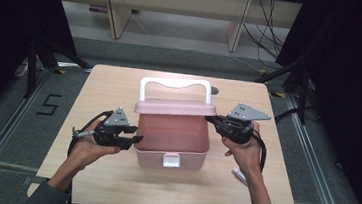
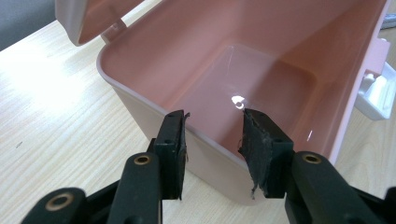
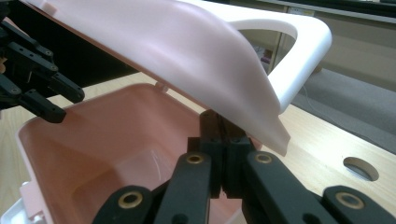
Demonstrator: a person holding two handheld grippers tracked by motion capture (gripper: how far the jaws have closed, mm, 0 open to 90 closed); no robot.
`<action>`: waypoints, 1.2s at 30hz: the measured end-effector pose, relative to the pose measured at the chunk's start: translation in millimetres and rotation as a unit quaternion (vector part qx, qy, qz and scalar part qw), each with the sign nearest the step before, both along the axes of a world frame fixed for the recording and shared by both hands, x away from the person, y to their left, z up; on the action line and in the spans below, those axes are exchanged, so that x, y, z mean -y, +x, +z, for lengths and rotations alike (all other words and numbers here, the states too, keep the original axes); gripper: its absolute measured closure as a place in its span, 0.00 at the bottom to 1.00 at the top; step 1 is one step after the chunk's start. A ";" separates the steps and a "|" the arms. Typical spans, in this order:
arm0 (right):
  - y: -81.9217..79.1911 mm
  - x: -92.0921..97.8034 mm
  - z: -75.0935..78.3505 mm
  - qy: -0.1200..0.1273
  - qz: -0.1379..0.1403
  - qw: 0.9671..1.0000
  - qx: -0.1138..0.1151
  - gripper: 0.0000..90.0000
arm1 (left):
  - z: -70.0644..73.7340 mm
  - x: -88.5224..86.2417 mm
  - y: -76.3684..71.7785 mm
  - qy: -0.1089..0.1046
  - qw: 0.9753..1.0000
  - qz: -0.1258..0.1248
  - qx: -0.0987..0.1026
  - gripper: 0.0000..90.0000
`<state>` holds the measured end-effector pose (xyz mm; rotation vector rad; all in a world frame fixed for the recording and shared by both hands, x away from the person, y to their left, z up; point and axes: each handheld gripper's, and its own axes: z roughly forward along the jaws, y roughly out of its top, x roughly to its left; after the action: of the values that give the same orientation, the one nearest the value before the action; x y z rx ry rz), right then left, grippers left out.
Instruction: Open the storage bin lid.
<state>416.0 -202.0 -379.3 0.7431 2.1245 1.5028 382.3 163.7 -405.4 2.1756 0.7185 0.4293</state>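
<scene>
The pink box (image 1: pixel 173 140) stands near the middle of the table (image 1: pixel 115 83), with its lid (image 1: pixel 175 107) raised and held up at the 12 o'clock side of the box. The left gripper (image 1: pixel 135 140) is at the 9 o'clock side of the box, just beside the left wall. In the left gripper view its fingers (image 2: pixel 172 156) stand apart at a medium width, and the rim of the box wall runs just behind and between them; I cannot tell if they touch the rim. They hold nothing.

The right gripper (image 1: pixel 212 119) is at the 2 o'clock corner of the box, at the right end of the lid. In the right gripper view its fingers (image 3: pixel 210 154) are pressed together, right under the lower edge of the lid, and they seem to pinch this edge; the contact itself is hidden by the lid.

The box is smooth, slightly shiny plastic, rectangular with rounded corners, and its inside is bare with a small light reflection on the bottom. The lid is the same pink plastic, gently curved, and it carries a white handle (image 1: pixel 175 84) in the shape of an arch. On the front wall, at 6 o'clock, there is a white latch (image 1: pixel 171 160). The table has a pale wood pattern, with a round hole (image 3: pixel 360 168) near its far edge. The finger pads are black and worn, with torn edges.
</scene>
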 end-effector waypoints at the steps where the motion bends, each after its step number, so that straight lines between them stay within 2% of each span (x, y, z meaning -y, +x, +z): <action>1: 0.7 0.2 1.0 -0.001 0.003 1.000 -0.008 1.00 | 0.0 -0.1 0.1 -0.001 1.000 -0.002 0.000 0.67; 4: 3.5 -0.7 2.4 0.005 0.002 1.000 -0.006 1.00 | 0.1 0.0 0.0 0.000 1.000 0.003 0.000 0.67; 6: 3.2 -1.8 4.1 0.005 0.002 1.000 -0.019 1.00 | 0.1 0.5 -0.3 -0.003 1.000 0.005 -0.002 0.67; 9: 6.1 -1.1 5.4 0.001 -0.002 1.000 -0.003 1.00 | 0.4 1.7 -1.6 0.003 1.000 0.010 0.000 0.67; 14: 5.4 -2.0 5.0 0.003 -0.001 1.000 -0.017 1.00 | 0.8 2.7 -2.0 0.005 1.000 0.017 -0.005 0.68; 16: 7.0 -1.9 4.6 0.002 0.004 1.000 -0.011 1.00 | 0.6 2.4 -1.7 0.002 1.000 0.021 -0.006 0.68; 17: 7.0 -1.8 4.6 0.001 -0.004 1.000 -0.007 1.00 | 0.6 2.4 -1.7 0.002 1.000 0.023 -0.007 0.68; 18: 8.3 -1.3 4.6 -0.003 -0.001 1.000 -0.002 1.00 | 0.5 2.6 -1.9 0.002 1.000 0.023 -0.007 0.68; 20: 8.6 -2.1 4.0 0.002 0.004 1.000 -0.017 1.00 | 0.4 2.2 -1.5 0.000 1.000 0.023 -0.009 0.68; 22: 9.0 -1.4 4.1 -0.002 -0.002 1.000 -0.020 1.00 | 0.4 1.8 -1.3 -0.002 1.000 0.025 -0.012 0.68; 24: 11.9 -1.5 2.9 0.002 0.005 1.000 -0.014 1.00 | 0.5 1.6 -1.1 -0.001 1.000 0.024 -0.013 0.68; 26: 12.1 -1.0 3.4 -0.002 -0.004 1.000 -0.011 1.00 | 0.6 0.8 -0.5 -0.001 1.000 0.025 -0.015 0.68; 27: 12.0 -1.9 3.4 0.005 0.000 1.000 -0.020 1.00 | 0.5 0.8 -0.4 -0.003 1.000 0.025 -0.016 0.68; 30: 10.7 -2.0 5.2 0.005 -0.007 1.000 -0.023 1.00 | 0.7 0.2 -0.2 -0.001 1.000 0.026 -0.017 0.68; 32: 13.8 -1.8 6.3 0.007 0.003 1.000 -0.015 1.00 | 0.5 -0.3 0.2 -0.002 0.999 0.027 -0.018 0.69; 34: 14.7 -2.3 8.4 0.008 -0.009 1.000 -0.015 1.00 | 0.4 0.0 0.2 -0.003 0.999 0.029 -0.018 0.69; 36: 16.9 -2.6 10.6 0.008 -0.006 1.000 -0.016 1.00 | 0.8 -0.2 0.1 0.001 0.999 0.027 -0.017 0.69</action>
<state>432.9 -199.4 -368.7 0.7890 2.1304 1.5123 382.4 163.8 -404.7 2.1732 0.7976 0.4216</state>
